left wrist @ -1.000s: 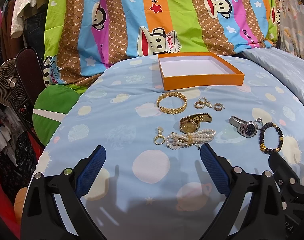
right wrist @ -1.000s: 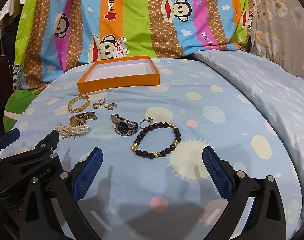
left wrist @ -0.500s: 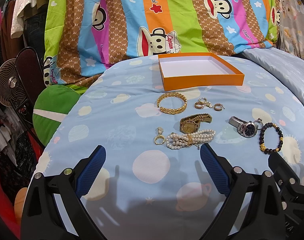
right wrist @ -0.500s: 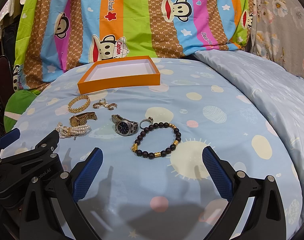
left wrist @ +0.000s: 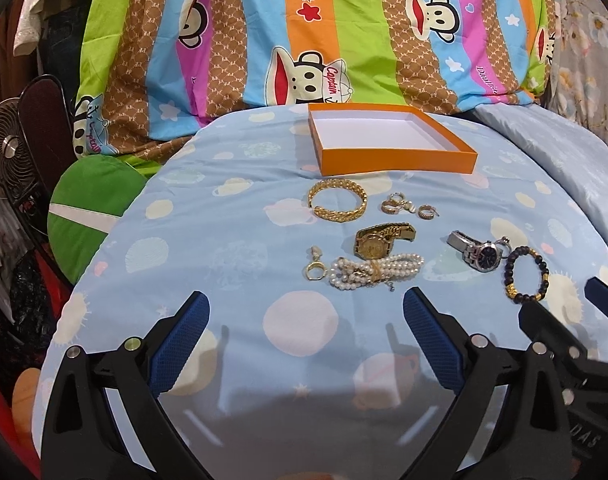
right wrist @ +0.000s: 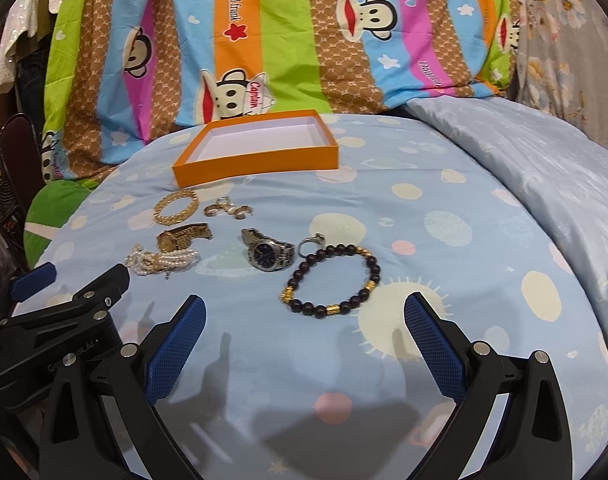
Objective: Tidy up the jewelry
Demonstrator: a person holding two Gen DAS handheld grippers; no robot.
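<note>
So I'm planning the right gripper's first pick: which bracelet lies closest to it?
The dark beaded bracelet with gold beads, just ahead of the right gripper; the gold chain bracelet and pearl bracelet lie farther left.

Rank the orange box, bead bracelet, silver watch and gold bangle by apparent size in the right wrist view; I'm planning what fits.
1. orange box
2. bead bracelet
3. silver watch and gold bangle look alike; the bangle lies farther, so unranked.
</note>
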